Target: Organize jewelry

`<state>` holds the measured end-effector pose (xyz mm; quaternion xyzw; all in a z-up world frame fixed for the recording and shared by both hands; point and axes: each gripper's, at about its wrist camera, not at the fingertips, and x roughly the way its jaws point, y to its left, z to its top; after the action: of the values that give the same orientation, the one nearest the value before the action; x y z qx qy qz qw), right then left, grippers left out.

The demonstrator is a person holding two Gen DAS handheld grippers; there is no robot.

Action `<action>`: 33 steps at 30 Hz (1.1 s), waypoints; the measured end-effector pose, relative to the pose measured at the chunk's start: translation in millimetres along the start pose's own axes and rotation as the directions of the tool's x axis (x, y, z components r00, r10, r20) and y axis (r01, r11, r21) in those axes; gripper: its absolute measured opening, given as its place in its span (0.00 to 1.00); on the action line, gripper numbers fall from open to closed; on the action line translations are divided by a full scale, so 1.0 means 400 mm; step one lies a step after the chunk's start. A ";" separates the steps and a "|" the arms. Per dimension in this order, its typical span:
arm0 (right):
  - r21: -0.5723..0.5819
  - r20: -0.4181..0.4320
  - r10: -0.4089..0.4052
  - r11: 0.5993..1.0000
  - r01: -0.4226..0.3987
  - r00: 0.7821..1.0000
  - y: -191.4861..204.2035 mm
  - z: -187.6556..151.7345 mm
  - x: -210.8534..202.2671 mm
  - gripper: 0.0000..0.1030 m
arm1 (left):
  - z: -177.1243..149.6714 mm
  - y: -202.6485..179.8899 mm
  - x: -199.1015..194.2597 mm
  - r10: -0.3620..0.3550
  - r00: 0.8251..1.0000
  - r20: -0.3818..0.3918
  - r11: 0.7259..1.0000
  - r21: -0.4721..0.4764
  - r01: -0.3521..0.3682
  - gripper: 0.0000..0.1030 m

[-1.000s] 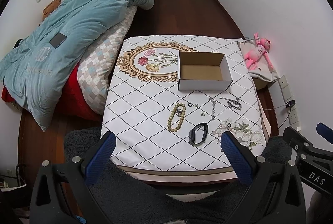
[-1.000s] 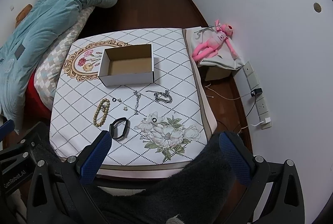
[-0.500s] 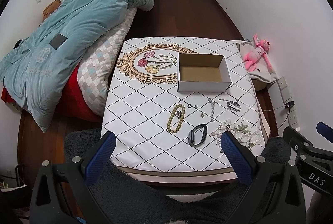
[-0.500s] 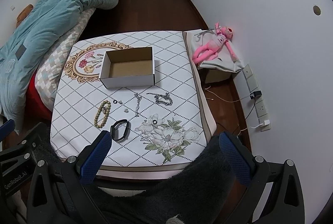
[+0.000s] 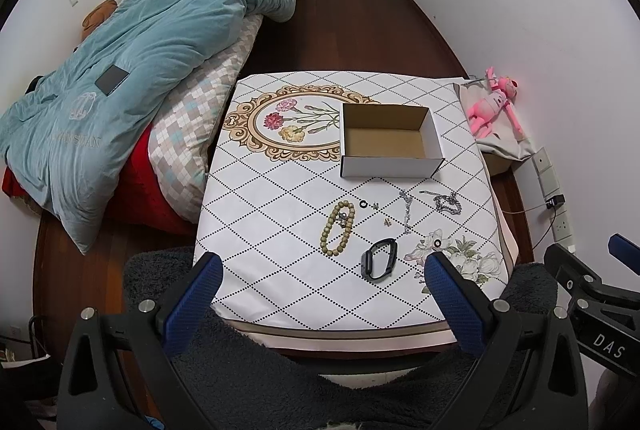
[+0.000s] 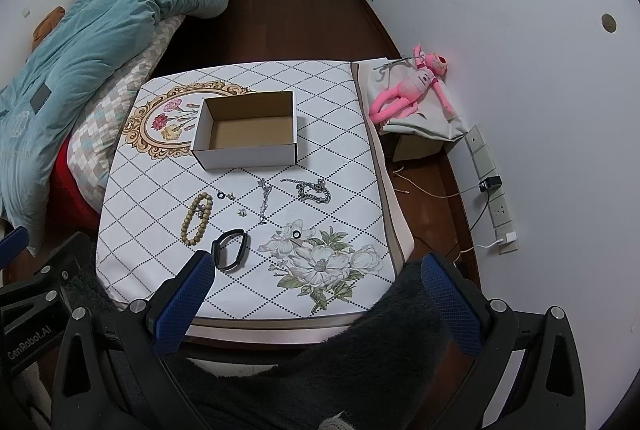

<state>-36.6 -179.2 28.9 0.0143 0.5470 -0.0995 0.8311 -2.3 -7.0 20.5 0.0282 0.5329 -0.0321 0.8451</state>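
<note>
Both grippers, left (image 5: 320, 282) and right (image 6: 316, 280), are hovering with fingers apart, gripping nothing. Beaded tan bracelet (image 5: 338, 227), black oval band (image 5: 379, 258) and silver chain (image 5: 446, 203) are lying near the open white cardboard box (image 5: 390, 166), probably awaiting transfer.

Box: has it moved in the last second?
No. The box still overlaps the right end of the gold oval print on the cloth, exactly as before; only the camera shifted slightly.

"DAS" on right gripper (image 5: 608, 340), "GenRobot.AI" on left gripper (image 6: 28, 344)
</note>
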 end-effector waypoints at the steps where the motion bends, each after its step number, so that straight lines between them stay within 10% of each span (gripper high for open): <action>1: -0.001 0.001 0.000 1.000 0.000 1.000 0.001 0.000 0.000 1.00 | 0.000 0.000 0.000 0.001 1.000 -0.001 1.000 0.000 -0.001 1.00; 33: -0.003 0.012 -0.001 1.000 0.001 1.000 0.003 0.006 -0.011 1.00 | 0.000 -0.001 -0.004 -0.006 1.000 0.000 1.000 -0.002 0.006 1.00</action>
<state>-35.9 -177.5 33.9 0.0123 0.5419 -0.0993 0.8344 -2.9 -7.6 22.0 0.0257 0.5331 -0.0339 0.8450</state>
